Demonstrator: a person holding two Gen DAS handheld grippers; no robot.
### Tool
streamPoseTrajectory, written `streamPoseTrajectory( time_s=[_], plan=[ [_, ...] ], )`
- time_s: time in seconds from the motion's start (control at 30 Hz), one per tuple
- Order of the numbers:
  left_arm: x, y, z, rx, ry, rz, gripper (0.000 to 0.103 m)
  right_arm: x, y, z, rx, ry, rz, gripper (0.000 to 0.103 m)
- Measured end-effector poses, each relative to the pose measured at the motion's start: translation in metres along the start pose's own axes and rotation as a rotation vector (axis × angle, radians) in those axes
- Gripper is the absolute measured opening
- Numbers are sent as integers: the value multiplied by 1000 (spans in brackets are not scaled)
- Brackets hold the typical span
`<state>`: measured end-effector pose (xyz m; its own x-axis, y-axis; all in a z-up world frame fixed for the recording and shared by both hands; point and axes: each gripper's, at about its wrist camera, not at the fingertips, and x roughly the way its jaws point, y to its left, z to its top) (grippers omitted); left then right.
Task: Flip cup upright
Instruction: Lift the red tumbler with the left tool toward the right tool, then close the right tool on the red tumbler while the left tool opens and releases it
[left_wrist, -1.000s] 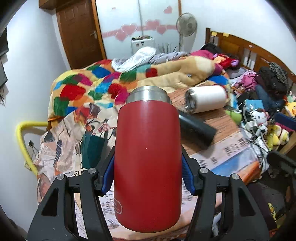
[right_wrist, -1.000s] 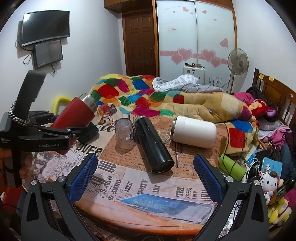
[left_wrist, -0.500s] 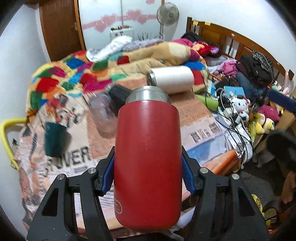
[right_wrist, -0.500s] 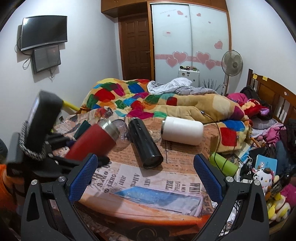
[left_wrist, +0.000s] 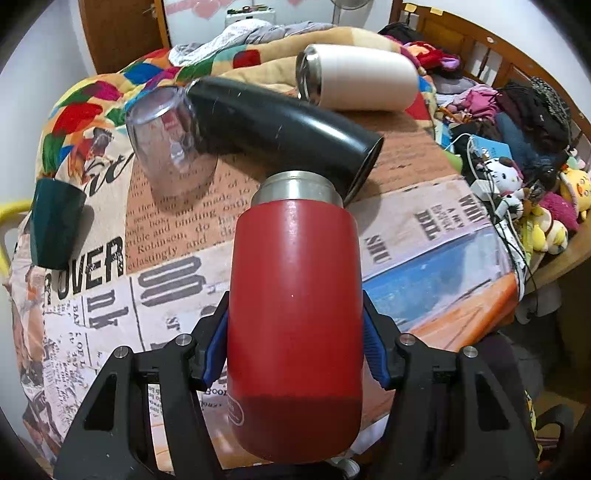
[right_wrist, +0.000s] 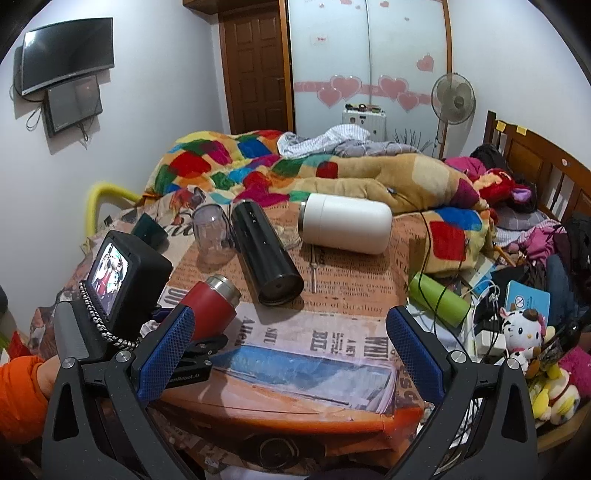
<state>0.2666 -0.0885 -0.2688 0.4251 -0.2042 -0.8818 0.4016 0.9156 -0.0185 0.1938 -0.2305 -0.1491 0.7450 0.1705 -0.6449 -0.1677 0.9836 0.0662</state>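
Observation:
My left gripper is shut on a red cup with a steel rim, its blue pads pressing both sides. The cup's mouth points away from me and slants down over the newspaper-covered table. In the right wrist view the red cup hangs tilted above the table's front left, held by the left gripper. My right gripper is open and empty at the table's front edge. A black cup and a white cup lie on their sides further back.
A clear plastic cup and a dark green cup stand mouth down at the back left. A green bottle, cables and plush toys crowd the right edge. A colourful blanket lies behind the table.
The left gripper has carried the red cup forward and down over the table, tipping its mouth lower. The right gripper has stayed open and shifted only slightly.

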Motion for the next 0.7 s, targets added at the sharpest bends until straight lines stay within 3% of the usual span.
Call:
streamPoseTrajectory(
  time_s=[0.5,0.7],
  plan=[
    [13,4,-3,-40,21,-10,61,8,5,-3,-15,51,5,103],
    [-16,5,-7,-31,-33,-5,62,9,8,0,-12,54,12,103]
  ],
)
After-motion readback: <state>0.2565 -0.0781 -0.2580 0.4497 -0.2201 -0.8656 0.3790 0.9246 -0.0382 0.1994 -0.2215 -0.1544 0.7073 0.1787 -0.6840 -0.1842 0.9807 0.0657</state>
